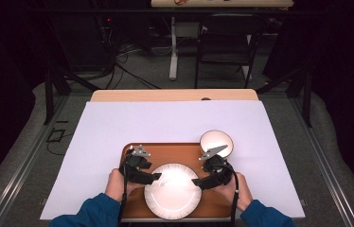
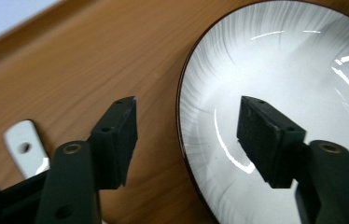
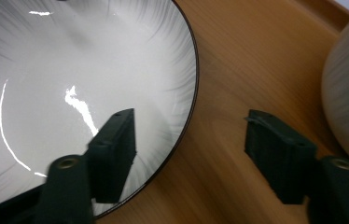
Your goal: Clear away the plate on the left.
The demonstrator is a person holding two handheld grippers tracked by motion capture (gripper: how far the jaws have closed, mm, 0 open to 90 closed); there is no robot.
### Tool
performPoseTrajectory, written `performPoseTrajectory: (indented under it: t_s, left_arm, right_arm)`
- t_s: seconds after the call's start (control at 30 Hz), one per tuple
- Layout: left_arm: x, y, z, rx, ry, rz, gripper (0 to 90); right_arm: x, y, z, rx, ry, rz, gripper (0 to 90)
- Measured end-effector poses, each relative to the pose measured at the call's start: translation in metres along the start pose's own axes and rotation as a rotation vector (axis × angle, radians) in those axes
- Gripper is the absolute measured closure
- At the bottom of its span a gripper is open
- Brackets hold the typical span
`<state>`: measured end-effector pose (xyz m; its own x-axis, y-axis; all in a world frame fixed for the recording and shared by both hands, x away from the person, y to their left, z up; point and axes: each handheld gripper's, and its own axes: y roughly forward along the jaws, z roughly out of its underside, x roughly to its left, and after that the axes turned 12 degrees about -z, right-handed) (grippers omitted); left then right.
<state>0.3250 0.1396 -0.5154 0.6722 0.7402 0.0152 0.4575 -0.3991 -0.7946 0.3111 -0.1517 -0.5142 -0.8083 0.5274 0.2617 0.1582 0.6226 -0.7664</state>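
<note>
Fingers of both grippers stand apart around the rim of the plate [image 1: 172, 190], pressing on nothing. In the left gripper view one finger [image 2: 116, 140] hangs over the wooden tray [image 2: 93, 60] and the other over the white inside of the plate, with the dark rim running between them. The right gripper view shows the mirror case: one finger [image 3: 114, 154] above the plate, the other above the tray, rim between, no contact that I can make out.

From the high view the plate lies on the tray at the near middle of the tabletop [image 1: 118, 127], which is covered in white. The left gripper [image 1: 155, 177] sits at the plate's 9 o'clock, the right gripper [image 1: 195, 181] at its 3 o'clock. A bowl [image 1: 216, 144] stands at 1 o'clock from the plate, on the tray's far right corner, apart from it.

I judge this as the moment around a two-sided grip on the plate: either letting go after setting it down or about to pinch it. A lift would call for both pairs closing on the rim together, then rising level so the plate does not tip.

Both hands [image 1: 118, 185] come in low from 6 o'clock, forearms in blue sleeves, grippers pointing inward at each other, nearly level.
</note>
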Motion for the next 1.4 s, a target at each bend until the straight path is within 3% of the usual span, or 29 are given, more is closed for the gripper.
performPoseTrajectory:
  t_s: [0.1, 0.27, 0.37, 0.6, 0.8, 1.13, 1.4]
  left_arm:
    - [0.003, -0.01, 0.002, -0.021, 0.018, -0.028, 28.5]
    - [0.007, -0.024, 0.006, -0.042, 0.039, -0.052, 20.4]
    - [0.01, -0.03, 0.008, -0.044, 0.027, -0.079, 16.3]
    - [0.022, -0.043, 0.018, -0.069, -0.018, -0.119, 14.1]
    - [0.027, -0.048, 0.028, -0.087, -0.034, -0.117, 10.8]
    - [0.037, -0.059, 0.042, -0.094, -0.045, -0.165, 7.2]
    - [0.05, -0.068, 0.058, -0.098, -0.089, -0.215, 4.5]
  right_arm:
    - [0.0, -0.006, 0.002, -0.007, -0.014, 0.007, 15.9]
    - [-0.001, -0.015, 0.005, -0.014, -0.037, 0.021, 5.9]
    - [0.002, -0.023, 0.006, -0.028, -0.064, 0.039, 0.0]
    - [0.003, -0.032, 0.007, -0.049, -0.098, 0.059, 0.0]
    - [0.004, -0.044, 0.012, -0.077, -0.107, 0.076, 0.0]
    - [0.002, -0.061, 0.023, -0.135, -0.105, 0.129, 0.0]
    - [-0.004, -0.072, 0.036, -0.153, -0.086, 0.18, 0.0]
